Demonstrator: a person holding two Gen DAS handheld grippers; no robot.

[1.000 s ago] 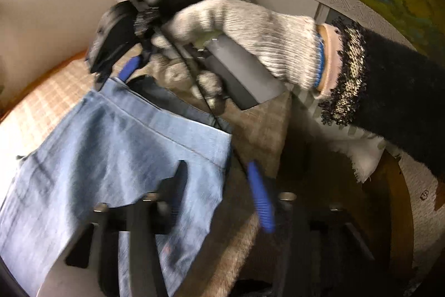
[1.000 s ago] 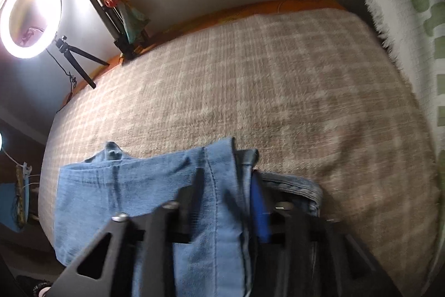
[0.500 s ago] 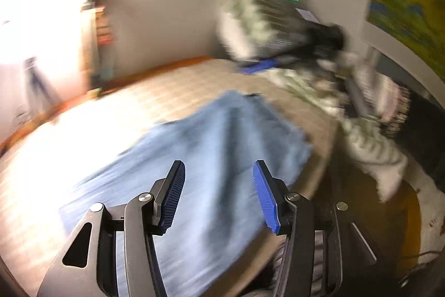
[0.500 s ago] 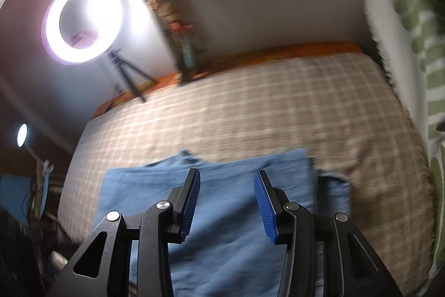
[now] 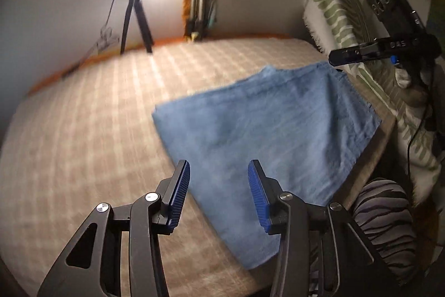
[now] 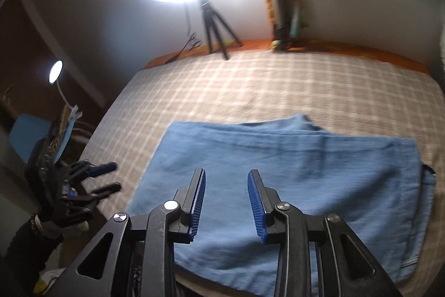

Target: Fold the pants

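The blue denim pants (image 5: pixel 264 124) lie folded in a flat rectangle on the plaid bed cover (image 5: pixel 83 130). My left gripper (image 5: pixel 219 166) hovers above their near corner; its jaws are closing, with only air between the blue pads. In the right wrist view the pants (image 6: pixel 292 171) spread below my right gripper (image 6: pixel 226 174), whose jaws are also closing on nothing, clear of the cloth. The left gripper (image 6: pixel 107 176) shows off the bed's left edge in a gloved hand. The right gripper (image 5: pixel 338 57) shows above the pants' far corner.
A bright ring light on a tripod (image 5: pixel 133 16) stands beyond the bed's far edge. A green-striped pillow (image 5: pixel 339 18) leans at the right. A zebra-striped cushion (image 5: pixel 383 216) sits beside the bed's near corner. A blue chair (image 6: pixel 25 132) and small lamp (image 6: pixel 55 71) stand left.
Both grippers have let go of the denim and drawn back and apart. The pants now lie flat and folded. Both pairs of jaws stand narrower than half a second ago.
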